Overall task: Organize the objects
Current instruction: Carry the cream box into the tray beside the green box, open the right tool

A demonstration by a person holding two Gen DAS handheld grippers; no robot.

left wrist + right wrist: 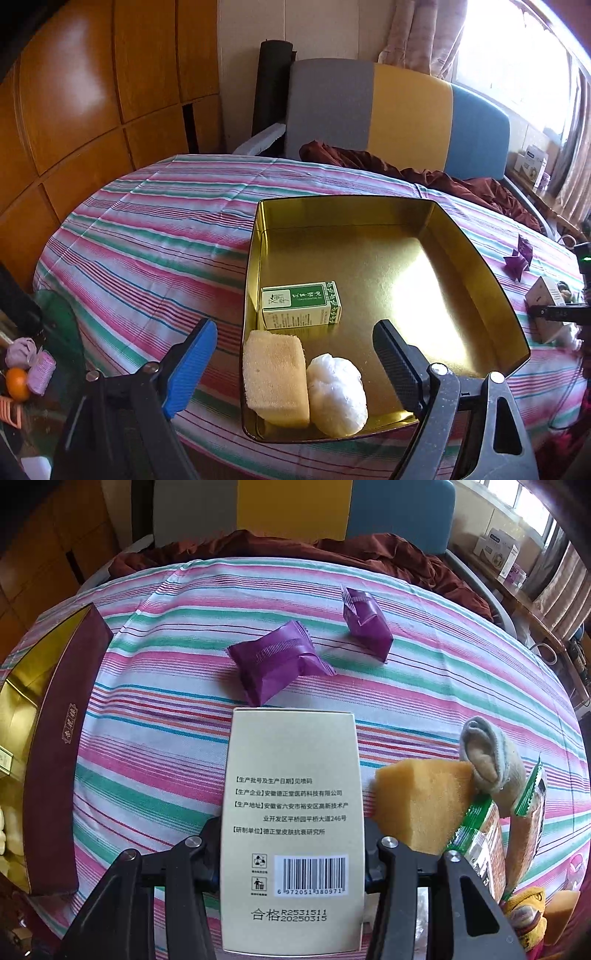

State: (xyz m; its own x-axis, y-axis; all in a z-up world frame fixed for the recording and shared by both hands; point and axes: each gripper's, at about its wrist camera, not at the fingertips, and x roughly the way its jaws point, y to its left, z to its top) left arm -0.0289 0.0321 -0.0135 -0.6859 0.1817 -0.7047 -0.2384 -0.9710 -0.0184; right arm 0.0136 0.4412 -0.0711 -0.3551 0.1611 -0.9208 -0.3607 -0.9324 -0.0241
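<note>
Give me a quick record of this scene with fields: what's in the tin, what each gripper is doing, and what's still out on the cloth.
tin contents: green box, sponge, white bag in the gold tin
left hand-held gripper: open, empty
right hand-held gripper: shut on beige carton
still out: two purple packets, yellow sponge

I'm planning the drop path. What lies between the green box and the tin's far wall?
Nothing: bare gold floor from the green box to the tin's far wall, in the left wrist view.

Left gripper (295, 354) angled downward, jaws wide apart, nothing between. Right gripper (291, 834) pitched steeply down, jaws clamped on load.
</note>
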